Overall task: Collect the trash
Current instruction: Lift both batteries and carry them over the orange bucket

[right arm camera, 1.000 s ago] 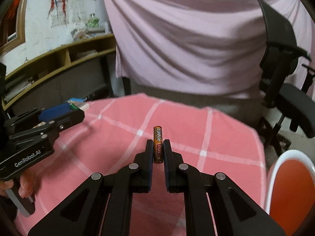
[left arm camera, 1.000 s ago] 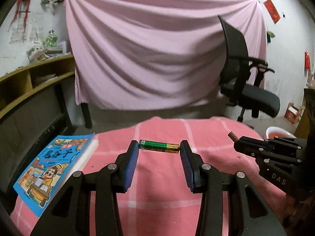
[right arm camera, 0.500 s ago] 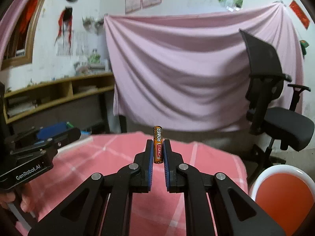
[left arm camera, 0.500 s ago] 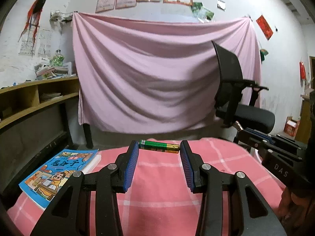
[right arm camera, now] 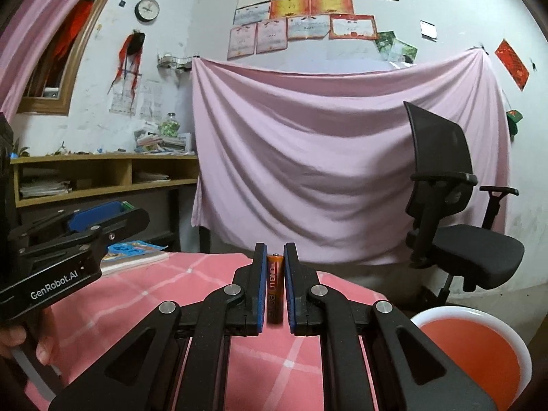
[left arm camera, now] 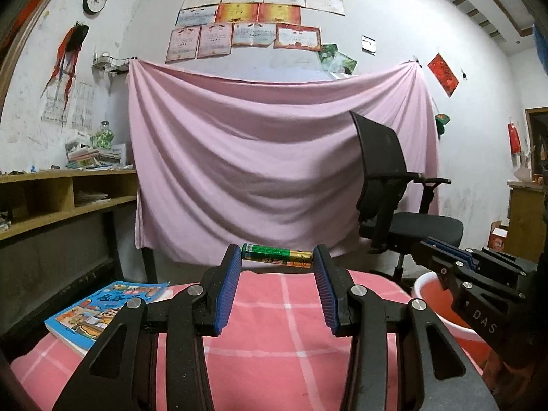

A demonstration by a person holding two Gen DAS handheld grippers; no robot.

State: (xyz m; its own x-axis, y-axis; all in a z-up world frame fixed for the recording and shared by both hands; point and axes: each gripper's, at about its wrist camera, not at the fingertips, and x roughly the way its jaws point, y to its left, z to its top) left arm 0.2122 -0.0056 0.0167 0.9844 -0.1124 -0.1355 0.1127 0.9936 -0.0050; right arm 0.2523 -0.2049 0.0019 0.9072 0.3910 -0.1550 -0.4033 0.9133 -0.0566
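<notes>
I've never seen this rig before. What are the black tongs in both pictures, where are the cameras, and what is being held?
No robot arm here: a person holds a two-finger gripper in each hand, each with a fisheye camera looking along its jaws. In the left wrist view, the left gripper clamps a green and gold battery end to end, crosswise. In the right wrist view, the right gripper pinches an orange battery upright by its sides. Both hang above a table with a pink checked cloth. A picture book lies at its left edge. A white bucket with a red inside stands to the right.
</notes>
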